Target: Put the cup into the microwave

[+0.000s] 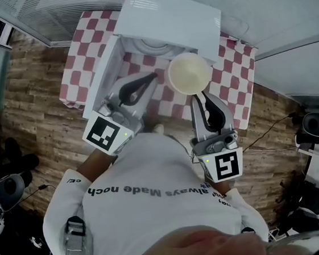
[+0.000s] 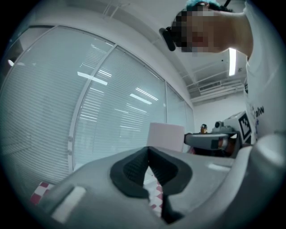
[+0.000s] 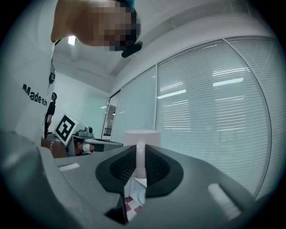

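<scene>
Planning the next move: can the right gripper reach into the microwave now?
Probably yes: the door stands open and the right gripper, holding the cup by its handle, is just before the microwave.

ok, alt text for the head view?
Seen from above, the right gripper holds a cream cup over a checked table, just in front of an open white microwave. The left gripper, jaws shut and empty, sits by the door.
</scene>
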`<state>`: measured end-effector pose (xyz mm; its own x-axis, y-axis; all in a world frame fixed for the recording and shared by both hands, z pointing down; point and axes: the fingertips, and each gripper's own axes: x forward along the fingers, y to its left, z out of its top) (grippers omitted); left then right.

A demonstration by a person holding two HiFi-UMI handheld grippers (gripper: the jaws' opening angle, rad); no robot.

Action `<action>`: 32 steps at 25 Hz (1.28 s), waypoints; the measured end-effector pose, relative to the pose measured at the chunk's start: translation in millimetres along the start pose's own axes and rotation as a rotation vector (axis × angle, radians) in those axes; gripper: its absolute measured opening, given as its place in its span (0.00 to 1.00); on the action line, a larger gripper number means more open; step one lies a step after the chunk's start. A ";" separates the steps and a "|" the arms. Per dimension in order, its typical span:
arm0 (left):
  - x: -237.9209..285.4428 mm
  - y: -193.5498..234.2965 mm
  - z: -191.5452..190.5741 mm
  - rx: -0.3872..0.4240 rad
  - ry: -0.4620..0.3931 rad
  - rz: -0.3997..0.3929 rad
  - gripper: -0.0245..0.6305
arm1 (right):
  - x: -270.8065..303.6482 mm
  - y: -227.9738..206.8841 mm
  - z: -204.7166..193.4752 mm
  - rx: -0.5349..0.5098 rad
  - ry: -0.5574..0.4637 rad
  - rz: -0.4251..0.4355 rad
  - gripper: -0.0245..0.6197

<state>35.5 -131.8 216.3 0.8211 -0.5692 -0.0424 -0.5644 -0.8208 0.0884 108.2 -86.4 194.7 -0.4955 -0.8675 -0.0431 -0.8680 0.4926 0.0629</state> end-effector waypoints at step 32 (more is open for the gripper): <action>10.9 60.1 -134.0 -0.080 0.097 0.027 0.04 | 42.4 -5.3 -148.2 0.049 0.143 -0.062 0.10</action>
<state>22.0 -180.9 354.5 0.8124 -0.5803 0.0570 -0.5808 -0.7966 0.1674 96.7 -135.9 340.3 -0.4343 -0.8954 0.0977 -0.8989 0.4378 0.0160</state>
